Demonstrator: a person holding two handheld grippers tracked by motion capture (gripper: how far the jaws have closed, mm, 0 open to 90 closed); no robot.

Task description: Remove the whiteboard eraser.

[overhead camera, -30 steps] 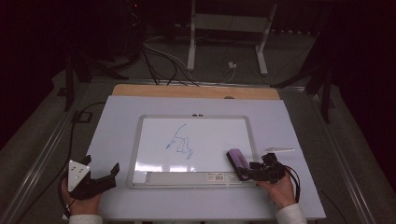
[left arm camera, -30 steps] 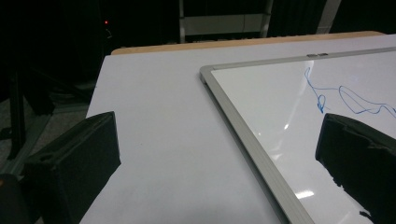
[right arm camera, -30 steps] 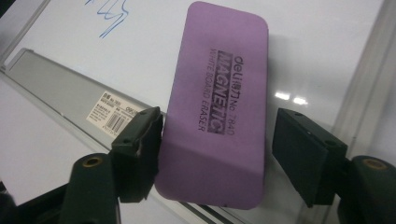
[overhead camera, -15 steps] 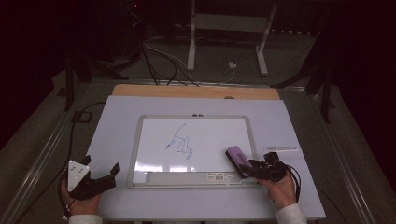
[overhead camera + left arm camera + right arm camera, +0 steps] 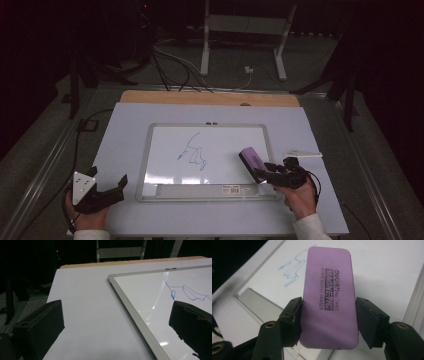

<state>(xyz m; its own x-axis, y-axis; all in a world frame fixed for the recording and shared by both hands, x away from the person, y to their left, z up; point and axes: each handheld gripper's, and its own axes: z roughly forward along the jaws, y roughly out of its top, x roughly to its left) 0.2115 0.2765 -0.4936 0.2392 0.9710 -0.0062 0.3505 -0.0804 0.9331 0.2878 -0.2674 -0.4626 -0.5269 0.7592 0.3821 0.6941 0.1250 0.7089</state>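
High view: the whiteboard (image 5: 210, 155) lies flat in the middle of the white table sheet (image 5: 125, 125), with bare sheet on all sides of its frame and most writing surface free around the blue scribble (image 5: 194, 154). The right gripper (image 5: 260, 172) reaches over the whiteboard's lower right corner, jaws having just closed onto the sides of the purple eraser (image 5: 329, 297), which tilts above the board. The left gripper (image 5: 122, 182) rests left of the whiteboard's frame, jaws spread wide and holding nothing, hand low at the near edge.
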